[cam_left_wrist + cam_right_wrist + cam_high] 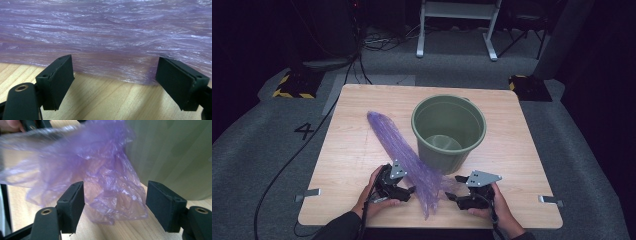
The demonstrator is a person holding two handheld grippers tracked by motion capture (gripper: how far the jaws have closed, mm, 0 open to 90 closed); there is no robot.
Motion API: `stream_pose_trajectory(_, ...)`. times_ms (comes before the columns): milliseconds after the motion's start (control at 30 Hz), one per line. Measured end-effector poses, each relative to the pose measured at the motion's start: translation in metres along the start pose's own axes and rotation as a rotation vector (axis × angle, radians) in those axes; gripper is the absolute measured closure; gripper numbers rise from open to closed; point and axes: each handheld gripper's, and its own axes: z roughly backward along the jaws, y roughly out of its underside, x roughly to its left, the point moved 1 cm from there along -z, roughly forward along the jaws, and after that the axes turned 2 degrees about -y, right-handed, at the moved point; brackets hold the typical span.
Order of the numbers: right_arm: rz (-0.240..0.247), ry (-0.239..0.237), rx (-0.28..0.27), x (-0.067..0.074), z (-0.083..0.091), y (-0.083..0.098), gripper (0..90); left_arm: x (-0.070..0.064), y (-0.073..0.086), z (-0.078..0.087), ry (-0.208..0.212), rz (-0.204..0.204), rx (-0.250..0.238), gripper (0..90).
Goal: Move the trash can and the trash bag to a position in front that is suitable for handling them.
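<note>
A long, crinkled purple plastic bag [396, 144] lies diagonally on the wooden table [347, 160], its near end bunched at the foot of a green bucket [443, 156]. My left gripper [409, 184] stands open at the bag's left side; in the left gripper view its jaws [113, 60] are spread wide with the bag's [107, 32] edge just ahead of the pads. My right gripper [455, 188] is open at the bag's right side. The crumpled end of the bag [110, 185] sits between its pads [75, 202] without being pressed. The bucket wall [175, 152] is close behind.
The bucket stands upright at the table's middle, with nothing seen inside. Metal clamps [308, 194] hold the table's near corners. Beyond the table are grey carpet, a cable [307, 145] and a white frame [457, 20].
</note>
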Motion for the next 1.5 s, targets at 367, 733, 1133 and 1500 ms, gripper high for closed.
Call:
stream_pose_trajectory(367,-0.033,0.014,0.070,0.006,-0.022,0.002,34.3,-0.008,-0.008,-0.008,-0.006,0.009,-0.002,14.4)
stream_pose_trajectory(733,0.016,0.010,0.113,-0.008,-0.019,0.011,84.9,-0.010,-0.006,0.003,0.051,-0.108,-0.005,15.7)
stream_pose_trajectory(1133,-0.091,0.095,0.066,-0.073,0.027,0.045,78.6,0.032,0.017,0.040,-0.007,-0.034,-0.024,15.6)
stream_pose_trajectory(1500,-0.140,0.200,0.077,-0.101,0.034,0.047,71.8,0.068,0.031,0.065,-0.064,-0.019,-0.037,15.9)
